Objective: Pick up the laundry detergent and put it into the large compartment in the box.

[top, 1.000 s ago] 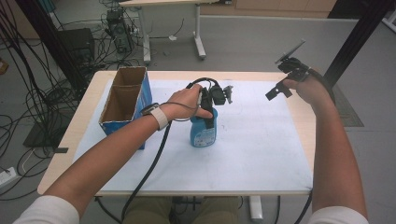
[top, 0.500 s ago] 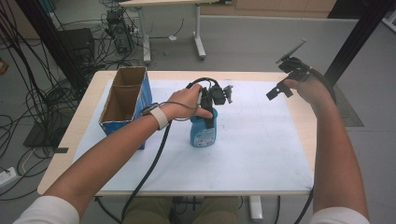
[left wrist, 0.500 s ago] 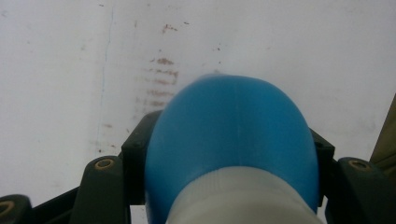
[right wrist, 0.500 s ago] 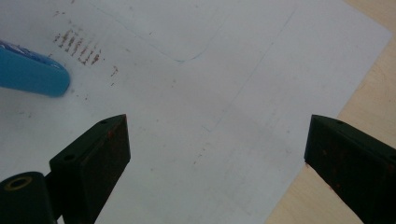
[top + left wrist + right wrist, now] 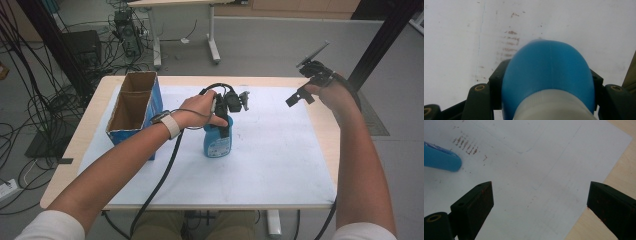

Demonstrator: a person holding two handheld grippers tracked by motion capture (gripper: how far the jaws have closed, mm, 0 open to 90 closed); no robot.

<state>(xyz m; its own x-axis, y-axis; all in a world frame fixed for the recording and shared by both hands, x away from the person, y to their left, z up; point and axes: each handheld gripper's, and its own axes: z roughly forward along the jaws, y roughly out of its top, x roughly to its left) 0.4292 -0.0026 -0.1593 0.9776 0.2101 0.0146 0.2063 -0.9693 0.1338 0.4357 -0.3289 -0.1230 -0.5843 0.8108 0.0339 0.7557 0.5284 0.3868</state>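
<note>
- Blue bottle [image 5: 217,141] stands upright on the white sheet [image 5: 280,160] that covers the desk [image 5: 320,90], about mid-desk.
- Left gripper [image 5: 223,119] comes down on the bottle from above; jaws clamped on the bottle's upper part, one black jaw on each flank, as the left gripper view shows [image 5: 549,82].
- In that same view the bottle has a rounded blue shoulder and a whitish band at the lower edge of the picture.
- Bottle label: a pale panel on the front face with print on it; the lettering is too small to read, no brand can be made out.
- Open cardboard box [image 5: 134,107] stands to the left of the bottle, apart from it; blue outer side, brown inside. No legible writing on it.
- Right gripper [image 5: 302,95] is held in the air well to the right of the bottle, over the right end of the desk; jaws wide apart, nothing between them.
- The right gripper view looks down on the sheet with the bottle's blue edge [image 5: 441,158] at upper left and bare wood of the desk at the right.
- Brownish scuff marks [image 5: 466,145] on the sheet just beside the bottle; faint pencil-like outlines nearby, no words.
- Black cable [image 5: 160,180] trails from the left gripper back toward the near edge of the desk.
</note>
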